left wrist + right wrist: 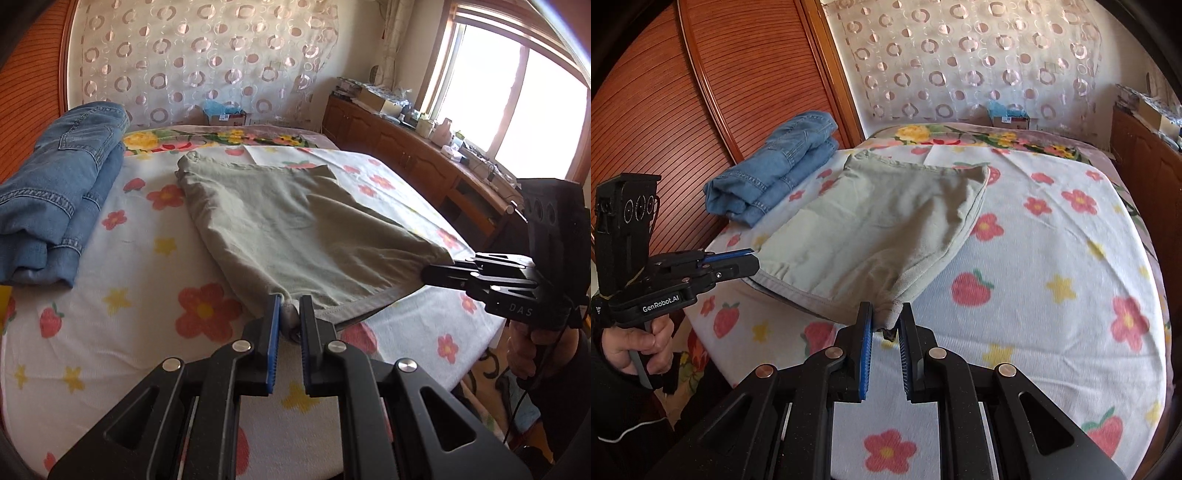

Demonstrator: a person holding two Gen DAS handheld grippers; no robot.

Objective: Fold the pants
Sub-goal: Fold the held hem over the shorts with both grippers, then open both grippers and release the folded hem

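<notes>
Pale green pants (295,221) lie on a flower-print bed cover (147,332), their far end flat on the bed and their near edge raised. My left gripper (290,306) is shut on one near corner of that hem. My right gripper (886,314) is shut on the other near corner, and the hem hangs in a shallow curve between the two. In the left wrist view the right gripper (430,275) comes in from the right edge. Seen from the right wrist, the left gripper (753,260) sits at the left, with a person's hand (635,347) on its handle.
Folded blue jeans (59,195) lie stacked at the bed's far left, beside a wooden slatted wardrobe (683,92). A low wooden cabinet (406,147) with clutter runs under the window on the right. A cardboard box (225,118) stands past the bed's far end.
</notes>
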